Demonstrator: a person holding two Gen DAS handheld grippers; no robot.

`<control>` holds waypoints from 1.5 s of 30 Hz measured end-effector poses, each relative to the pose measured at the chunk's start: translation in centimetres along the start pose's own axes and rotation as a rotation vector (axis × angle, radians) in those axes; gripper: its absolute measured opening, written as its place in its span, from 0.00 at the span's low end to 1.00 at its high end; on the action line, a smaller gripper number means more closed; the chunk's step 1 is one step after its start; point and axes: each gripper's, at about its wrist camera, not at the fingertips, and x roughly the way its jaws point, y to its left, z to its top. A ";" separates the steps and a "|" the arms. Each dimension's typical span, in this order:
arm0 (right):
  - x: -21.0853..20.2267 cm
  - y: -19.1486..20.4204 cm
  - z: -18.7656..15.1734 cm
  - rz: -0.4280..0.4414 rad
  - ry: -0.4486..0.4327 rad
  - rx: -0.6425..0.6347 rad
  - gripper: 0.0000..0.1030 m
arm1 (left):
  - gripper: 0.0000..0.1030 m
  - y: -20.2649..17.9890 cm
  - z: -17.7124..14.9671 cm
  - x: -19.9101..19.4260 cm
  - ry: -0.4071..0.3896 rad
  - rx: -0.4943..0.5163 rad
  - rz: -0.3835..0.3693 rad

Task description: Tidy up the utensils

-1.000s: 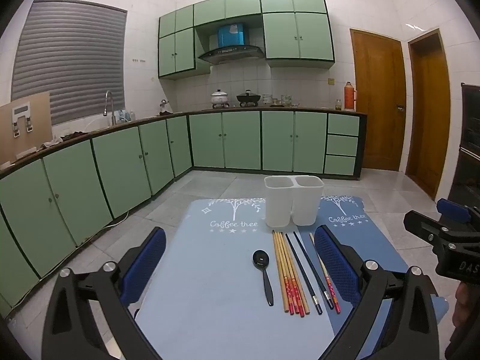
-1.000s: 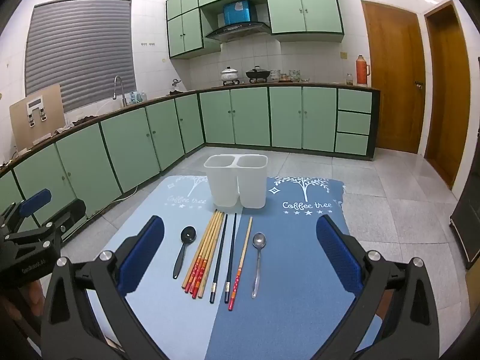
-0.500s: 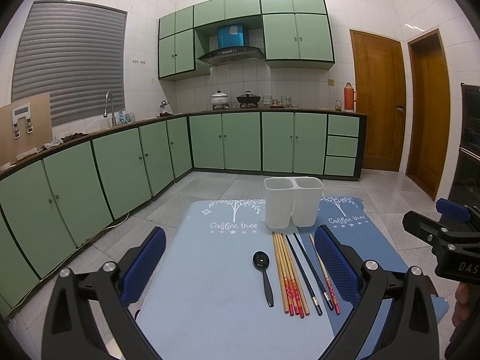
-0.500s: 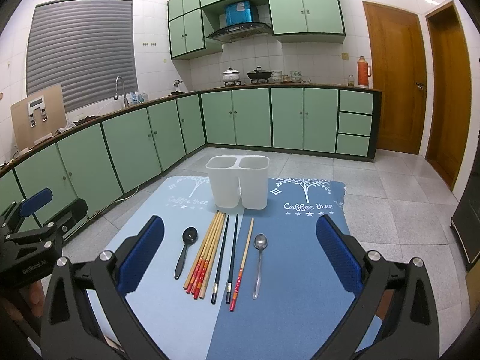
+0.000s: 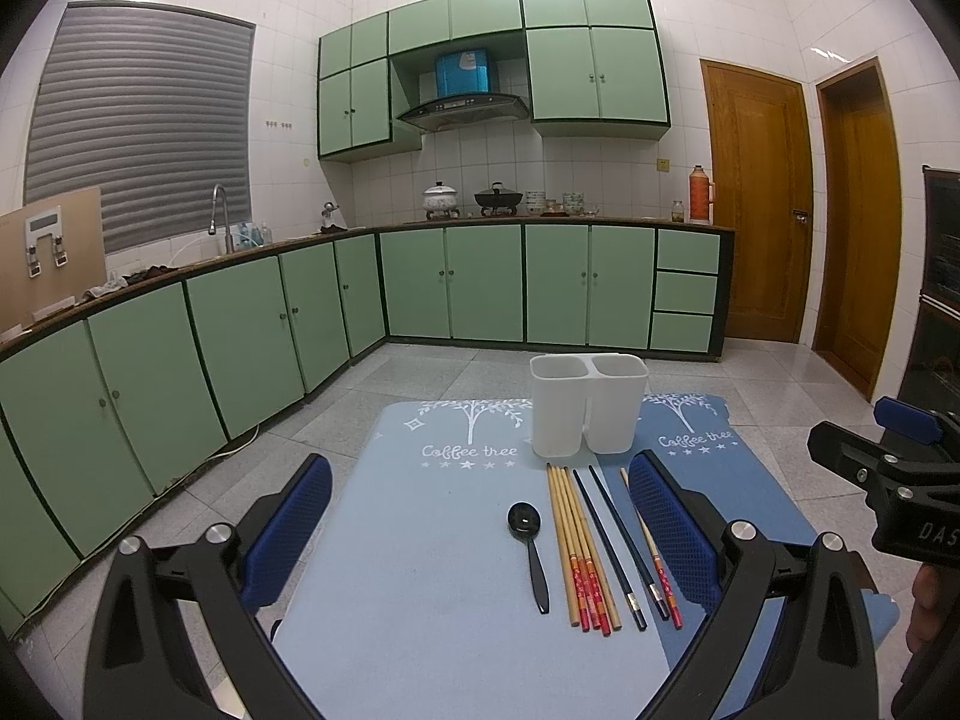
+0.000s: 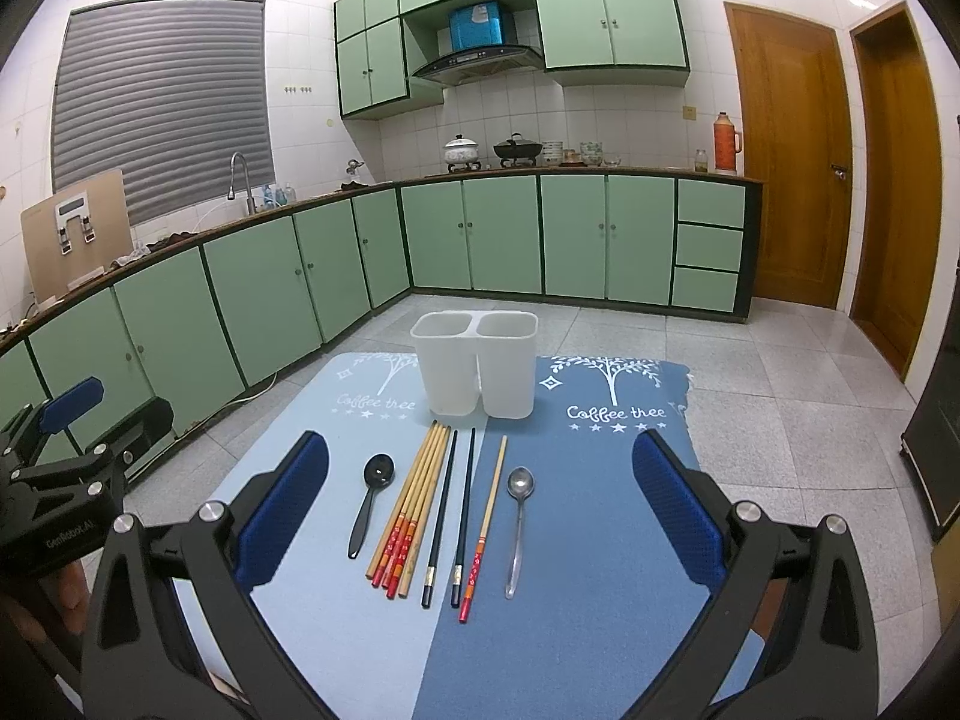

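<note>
A white two-compartment holder (image 5: 588, 405) (image 6: 477, 369) stands empty at the far side of a blue mat (image 5: 420, 570) (image 6: 600, 540). In front of it lie a black spoon (image 5: 528, 546) (image 6: 369, 501), several bamboo chopsticks with red ends (image 5: 576, 546) (image 6: 411, 507), two black chopsticks (image 5: 612, 540) (image 6: 450, 510), one more bamboo chopstick (image 6: 485, 519) and a metal spoon (image 6: 517, 525). My left gripper (image 5: 480, 531) is open above the mat's near left part, holding nothing. My right gripper (image 6: 480, 510) is open, held over the utensils' near ends, empty. The metal spoon is hidden in the left wrist view.
Green floor cabinets (image 5: 240, 336) run along the left and the back under a counter with a sink tap (image 5: 219, 216). Wooden doors (image 5: 756, 204) stand at the right. Grey floor tiles (image 6: 780, 396) surround the mat. A dark cabinet (image 5: 942, 276) stands at the far right.
Both grippers have drifted very slightly; the view of the utensils barely shifts. Nothing has been taken hold of or moved.
</note>
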 end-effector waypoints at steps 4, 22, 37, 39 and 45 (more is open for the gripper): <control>0.0 0.0 0.0 0.000 -0.001 0.001 0.95 | 0.94 0.0 0.0 0.0 0.000 0.001 0.000; 0.0 0.0 0.0 0.000 0.001 0.002 0.95 | 0.94 0.1 0.1 0.0 0.000 0.001 0.002; 0.1 0.3 -0.4 -0.003 0.004 0.006 0.95 | 0.94 0.1 0.0 0.0 0.001 0.002 0.002; 0.1 0.3 -0.4 -0.003 0.005 0.006 0.95 | 0.94 0.1 0.0 0.0 0.001 0.001 0.002; 0.4 0.3 -0.6 -0.006 0.012 0.003 0.95 | 0.94 0.6 -0.1 0.0 0.007 -0.001 0.003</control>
